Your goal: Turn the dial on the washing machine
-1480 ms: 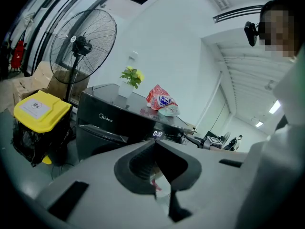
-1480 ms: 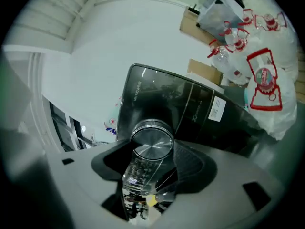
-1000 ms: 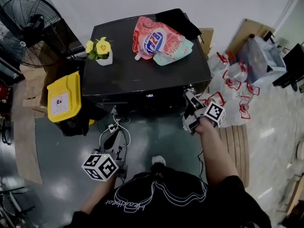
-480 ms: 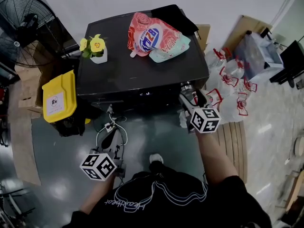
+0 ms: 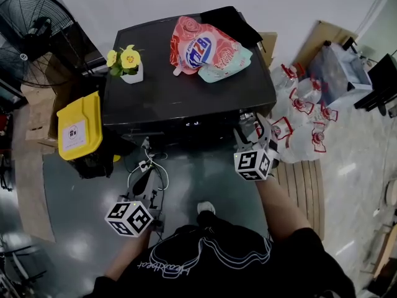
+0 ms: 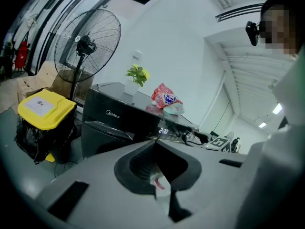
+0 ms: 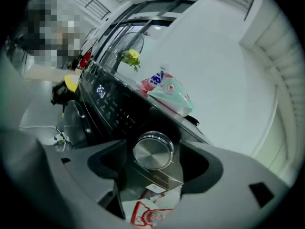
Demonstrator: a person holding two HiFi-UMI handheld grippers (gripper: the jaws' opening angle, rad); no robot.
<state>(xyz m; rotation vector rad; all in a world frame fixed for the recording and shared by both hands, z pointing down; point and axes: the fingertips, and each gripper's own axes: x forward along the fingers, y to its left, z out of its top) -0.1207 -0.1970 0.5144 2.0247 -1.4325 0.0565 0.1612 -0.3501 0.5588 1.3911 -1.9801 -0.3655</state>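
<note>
The black washing machine (image 5: pixel 186 92) stands ahead, with its round silver dial (image 7: pixel 153 150) at the right end of the front panel. My right gripper (image 7: pixel 155 160) is at the dial (image 5: pixel 247 118), one jaw on each side of it and a small gap left on both sides. Its jaws have just been closing a little, but the pads do not press on the dial, so it is open. My left gripper (image 5: pixel 147 190) hangs low over the floor at the front left, away from the machine (image 6: pixel 109 116). Its jaws (image 6: pixel 155 144) meet, shut on nothing.
On the machine's top lie detergent pouches (image 5: pixel 205 45), a potted yellow flower (image 5: pixel 128 64) and a black cloth (image 5: pixel 226 20). A yellow-lidded bin (image 5: pixel 77 126) and a standing fan (image 5: pixel 37 30) are at the left. Water bottles (image 5: pixel 304 117) crowd the right. Cables (image 5: pixel 149 166) lie on the floor.
My right gripper has rolled about its own line at the dial, so its marker cube swung from the right side round to the near side. The left gripper stayed put.
</note>
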